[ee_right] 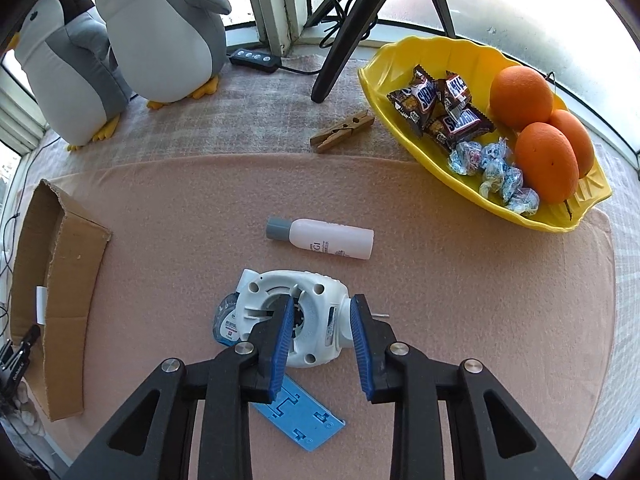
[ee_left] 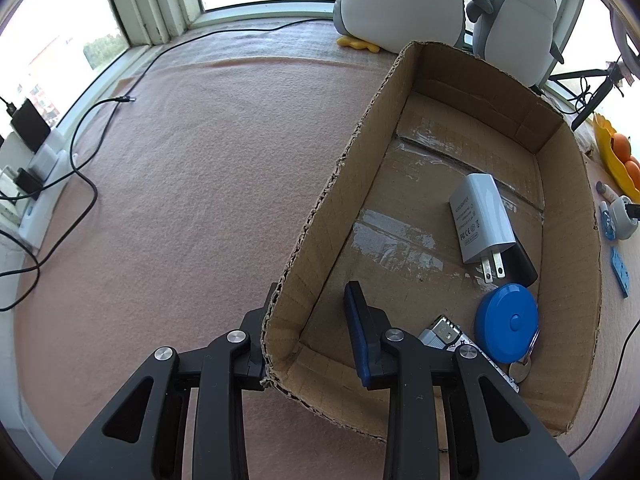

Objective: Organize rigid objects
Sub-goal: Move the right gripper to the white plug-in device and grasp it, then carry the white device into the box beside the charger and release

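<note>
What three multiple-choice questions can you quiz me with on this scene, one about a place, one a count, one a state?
1. Where is the white charger?
A) in the cardboard box
B) on the windowsill
C) in a drawer

2. How many oranges are in the yellow dish?
A) one
B) three
C) five

3. How is the white bottle placed?
A) upright
B) standing on its cap
C) lying on its side

Answers: A, it rests on the box floor; B, three sit together at one end of the dish; C, it lies flat, grey cap pointing sideways.
</note>
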A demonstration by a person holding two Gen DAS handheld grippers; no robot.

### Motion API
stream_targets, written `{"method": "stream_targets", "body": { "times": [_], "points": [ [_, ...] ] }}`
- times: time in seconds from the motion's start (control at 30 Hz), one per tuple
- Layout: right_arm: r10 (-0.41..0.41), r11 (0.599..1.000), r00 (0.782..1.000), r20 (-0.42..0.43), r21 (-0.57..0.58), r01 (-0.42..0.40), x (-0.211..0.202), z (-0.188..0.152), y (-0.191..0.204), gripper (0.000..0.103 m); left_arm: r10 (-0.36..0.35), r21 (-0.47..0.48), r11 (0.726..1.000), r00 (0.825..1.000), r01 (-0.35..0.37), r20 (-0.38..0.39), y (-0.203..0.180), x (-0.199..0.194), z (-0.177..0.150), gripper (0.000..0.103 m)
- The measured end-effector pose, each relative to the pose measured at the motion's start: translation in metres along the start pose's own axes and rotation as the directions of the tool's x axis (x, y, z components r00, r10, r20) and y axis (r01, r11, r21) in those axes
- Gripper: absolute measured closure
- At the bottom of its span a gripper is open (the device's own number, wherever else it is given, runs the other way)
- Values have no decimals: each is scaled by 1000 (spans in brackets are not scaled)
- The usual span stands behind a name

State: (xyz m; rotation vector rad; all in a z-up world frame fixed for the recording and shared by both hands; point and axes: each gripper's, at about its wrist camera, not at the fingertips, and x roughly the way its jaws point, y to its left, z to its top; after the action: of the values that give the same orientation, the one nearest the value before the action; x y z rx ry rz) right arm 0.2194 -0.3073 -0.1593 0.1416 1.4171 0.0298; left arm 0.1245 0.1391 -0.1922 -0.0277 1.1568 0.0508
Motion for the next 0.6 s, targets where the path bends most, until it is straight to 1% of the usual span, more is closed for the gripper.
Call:
{"method": "stream_targets", "body": {
  "times": [0.3,0.4,0.47,0.6],
  "points": [
    [-19,1000,1000,12,-15,19,-1,3,4,84,0,0,1000,1000,0,0,0,0,0,74],
    [-20,1000,1000,24,-9,20,-3,1,2,84,0,0,1000,1000,0,0,0,0,0,74],
    [-24,1000,999,35,-3,24,-5,-1,1,86,0,0,1000,1000,0,0,0,0,0,74],
    [-14,1000,999,51,6,13,-13,-6,-2,86,0,0,1000,1000,0,0,0,0,0,74]
  ]
}}
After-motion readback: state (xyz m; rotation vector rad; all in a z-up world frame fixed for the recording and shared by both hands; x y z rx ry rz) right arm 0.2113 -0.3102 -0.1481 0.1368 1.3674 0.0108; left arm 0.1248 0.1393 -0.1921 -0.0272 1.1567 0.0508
